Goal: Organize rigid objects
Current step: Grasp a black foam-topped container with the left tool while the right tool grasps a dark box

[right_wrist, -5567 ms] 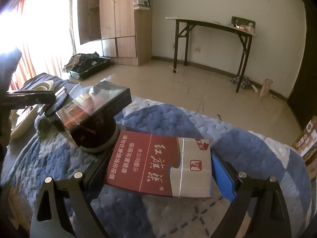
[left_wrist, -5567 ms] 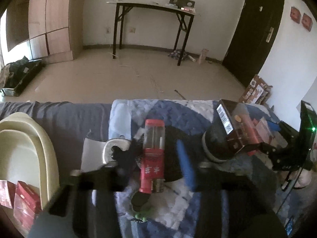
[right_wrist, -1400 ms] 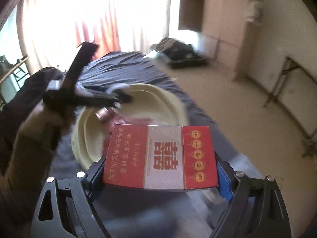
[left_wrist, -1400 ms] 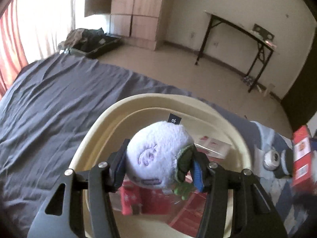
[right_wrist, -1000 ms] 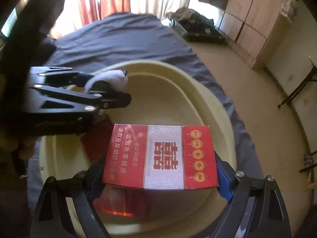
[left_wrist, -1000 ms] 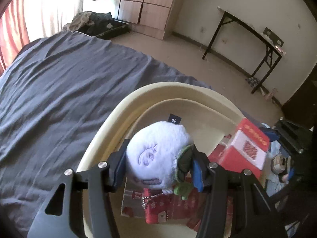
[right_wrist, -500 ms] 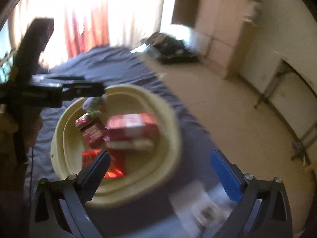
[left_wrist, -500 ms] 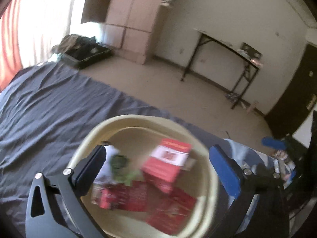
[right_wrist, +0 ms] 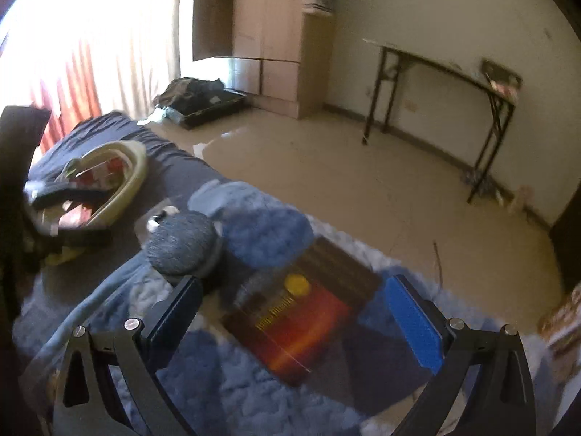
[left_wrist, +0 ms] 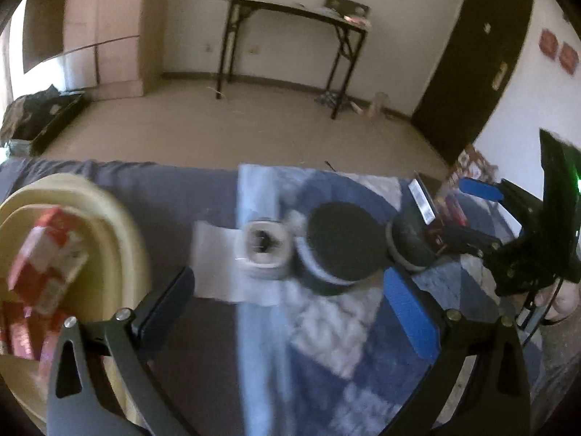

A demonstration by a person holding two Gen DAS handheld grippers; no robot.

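both my grippers have just sprung wide and grip nothing. my left gripper (left_wrist: 290,303) has the cream basin (left_wrist: 120,225) of red boxes (left_wrist: 43,250) at nine o'clock; my right gripper (right_wrist: 296,318) straddles the dark box (right_wrist: 305,321).

The basin (left_wrist: 120,218) is cream-yellow and holds red and white boxes (left_wrist: 43,250); beside it the bed sheet (left_wrist: 174,189) is dark grey, and over that lies a quilt (left_wrist: 337,327) patterned in blue and white patches. On the quilt a dark brown box (right_wrist: 301,312) fades to red and orange with a yellow dot and gold lettering, near a round charcoal-grey object (right_wrist: 179,245) with a pale blue-grey rim. Each pair of black tongs, left (left_wrist: 290,301) and right (right_wrist: 294,312), carries one bright blue pad and one black pad.
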